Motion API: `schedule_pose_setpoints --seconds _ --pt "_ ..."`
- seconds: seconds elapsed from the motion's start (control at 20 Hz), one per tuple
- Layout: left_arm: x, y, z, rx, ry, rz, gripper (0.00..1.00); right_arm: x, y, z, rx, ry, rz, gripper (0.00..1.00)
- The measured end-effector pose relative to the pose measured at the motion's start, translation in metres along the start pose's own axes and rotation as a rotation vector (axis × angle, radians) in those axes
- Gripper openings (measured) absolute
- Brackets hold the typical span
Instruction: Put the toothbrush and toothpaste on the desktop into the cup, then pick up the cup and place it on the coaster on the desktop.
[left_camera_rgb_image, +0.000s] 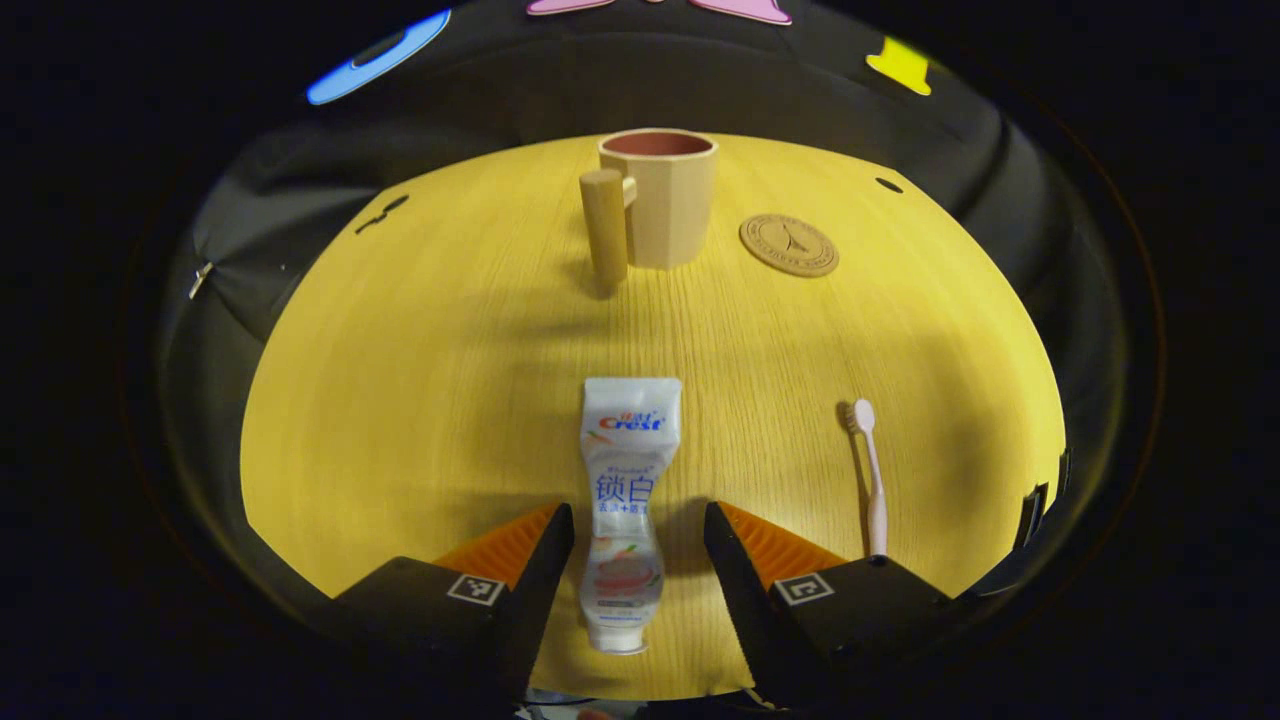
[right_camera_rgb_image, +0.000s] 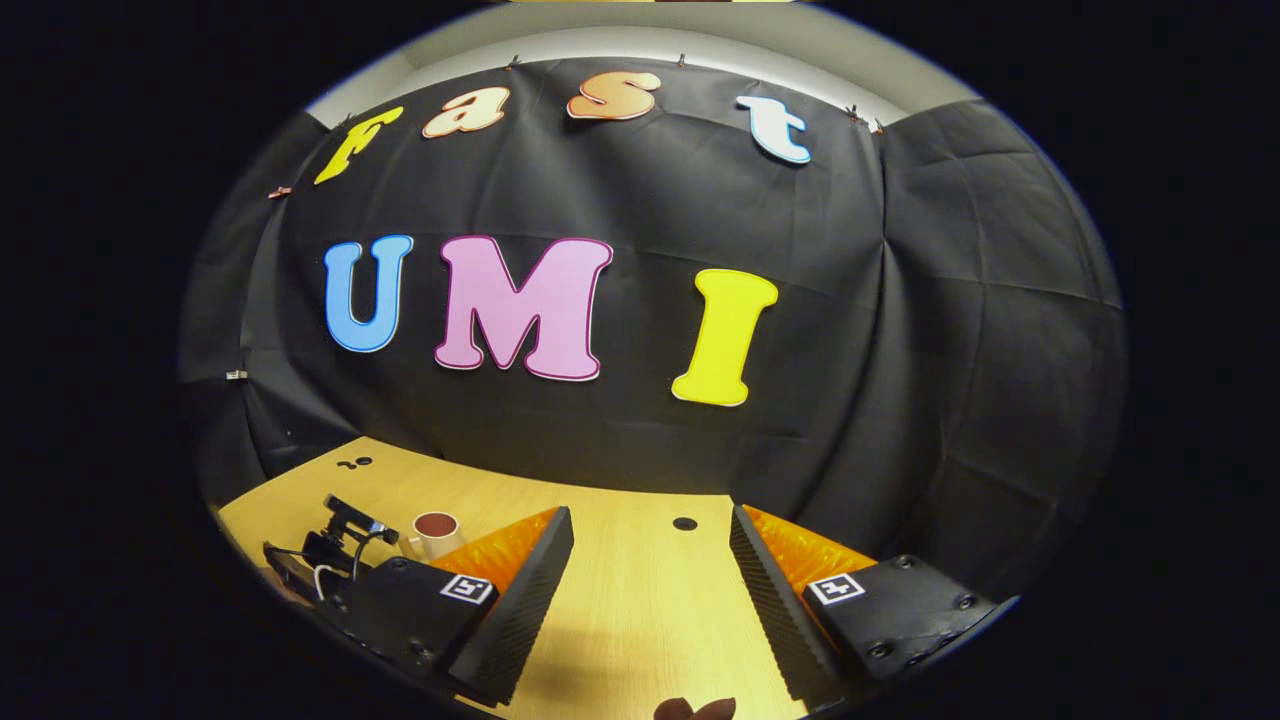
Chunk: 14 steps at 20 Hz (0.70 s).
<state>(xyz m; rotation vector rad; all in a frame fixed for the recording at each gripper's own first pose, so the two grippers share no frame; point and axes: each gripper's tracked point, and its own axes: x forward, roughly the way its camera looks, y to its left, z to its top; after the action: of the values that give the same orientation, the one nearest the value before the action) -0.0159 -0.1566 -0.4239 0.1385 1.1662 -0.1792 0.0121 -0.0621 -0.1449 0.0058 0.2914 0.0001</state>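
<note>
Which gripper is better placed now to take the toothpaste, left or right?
Left. The left gripper is open with the toothpaste lying between its fingers. The right gripper points at bare desktop.

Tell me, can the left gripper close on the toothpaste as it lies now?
Probably yes. The left gripper has its jaws open on either side of the toothpaste, which lies flat on the desk with nothing in between. The toothbrush lies well aside.

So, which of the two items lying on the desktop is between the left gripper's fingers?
The toothpaste tube; the toothbrush lies apart, outside the fingers.
</note>
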Motion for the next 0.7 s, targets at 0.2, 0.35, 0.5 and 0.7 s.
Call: schedule_pose_setpoints --seconds 0.2,0.35,0.5,0.7 --pt "0.008 0.002 0.007 0.003 -0.017 -0.003 0.82 0.001 0.009 -0.006 -0.002 0.010 0.024 0.97" --pt "0.009 -0.001 0.007 0.037 -0.002 -0.019 0.82 -0.003 0.016 -0.004 0.011 0.008 0.032 0.97" --pt "0.010 -0.008 0.008 0.112 -0.010 -0.051 0.67 -0.007 0.026 -0.005 0.042 0.011 0.044 0.97" --pt "0.011 -0.011 0.011 0.115 -0.031 -0.074 0.37 -0.020 0.040 -0.016 0.086 0.054 0.058 0.97"
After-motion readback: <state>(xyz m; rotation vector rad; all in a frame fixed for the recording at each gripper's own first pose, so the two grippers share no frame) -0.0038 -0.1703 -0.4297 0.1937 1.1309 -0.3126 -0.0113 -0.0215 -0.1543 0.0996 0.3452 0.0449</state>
